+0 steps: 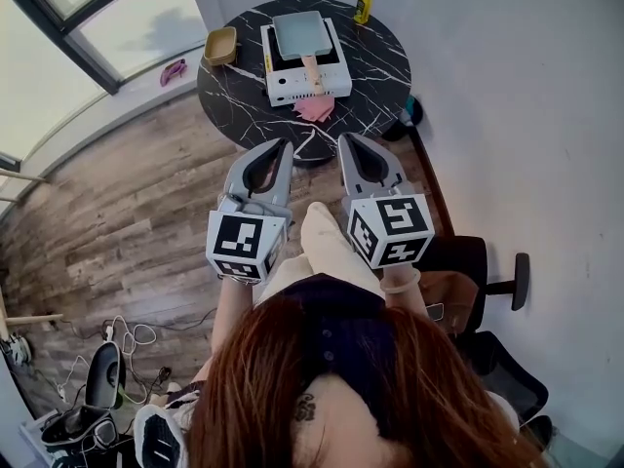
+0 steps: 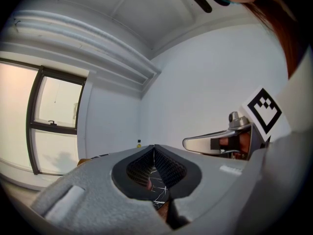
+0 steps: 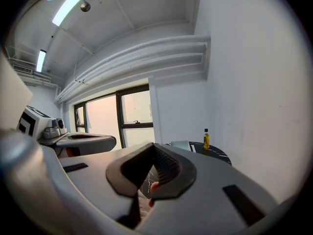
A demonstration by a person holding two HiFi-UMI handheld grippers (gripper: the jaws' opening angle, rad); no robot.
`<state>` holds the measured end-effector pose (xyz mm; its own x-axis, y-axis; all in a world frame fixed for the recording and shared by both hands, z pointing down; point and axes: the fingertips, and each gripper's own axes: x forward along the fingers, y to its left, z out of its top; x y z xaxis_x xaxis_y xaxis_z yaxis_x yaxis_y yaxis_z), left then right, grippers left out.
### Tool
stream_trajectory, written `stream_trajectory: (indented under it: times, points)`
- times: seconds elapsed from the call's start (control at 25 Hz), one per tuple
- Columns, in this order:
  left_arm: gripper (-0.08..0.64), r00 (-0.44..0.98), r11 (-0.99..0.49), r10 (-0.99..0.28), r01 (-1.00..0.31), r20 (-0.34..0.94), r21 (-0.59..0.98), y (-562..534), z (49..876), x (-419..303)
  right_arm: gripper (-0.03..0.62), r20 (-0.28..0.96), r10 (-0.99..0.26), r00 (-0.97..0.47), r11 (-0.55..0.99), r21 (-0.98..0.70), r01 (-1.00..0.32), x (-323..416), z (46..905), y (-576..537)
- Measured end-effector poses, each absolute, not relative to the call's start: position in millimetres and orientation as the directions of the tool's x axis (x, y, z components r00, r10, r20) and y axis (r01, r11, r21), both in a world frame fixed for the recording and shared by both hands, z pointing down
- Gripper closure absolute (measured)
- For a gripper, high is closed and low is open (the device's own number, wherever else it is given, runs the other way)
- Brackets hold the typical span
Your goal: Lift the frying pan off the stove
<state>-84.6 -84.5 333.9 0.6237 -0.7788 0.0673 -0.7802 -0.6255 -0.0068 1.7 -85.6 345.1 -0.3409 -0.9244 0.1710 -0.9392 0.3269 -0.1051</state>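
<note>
Frying pan (image 1: 299, 34): on white stove (image 1: 292, 84), round worktop (image 1: 375, 66), handle (image 1: 311, 69) facing person. Left hand-held gripper (image 1: 286, 144), right hand-held gripper (image 1: 344, 139): both clenched, empty, well short. Advice: open 1, clamp handle squarely, lift level.

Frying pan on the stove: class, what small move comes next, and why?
Probably move the right claw toward the wooden handle of the frying pan and open it: that claw is shut and empty, short of the table, and the handle points toward the person.
</note>
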Motion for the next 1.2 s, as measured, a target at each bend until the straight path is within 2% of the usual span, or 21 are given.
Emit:
stream_trajectory:
  times: [1.2]
  points:
    - [0.548, 0.602, -0.605, -0.793, -0.796, 0.100, -0.006, -234, 346, -67, 0.566, 0.265, -0.893, -0.364, 0.345, -0.116, -0.931, 22, 376, -234]
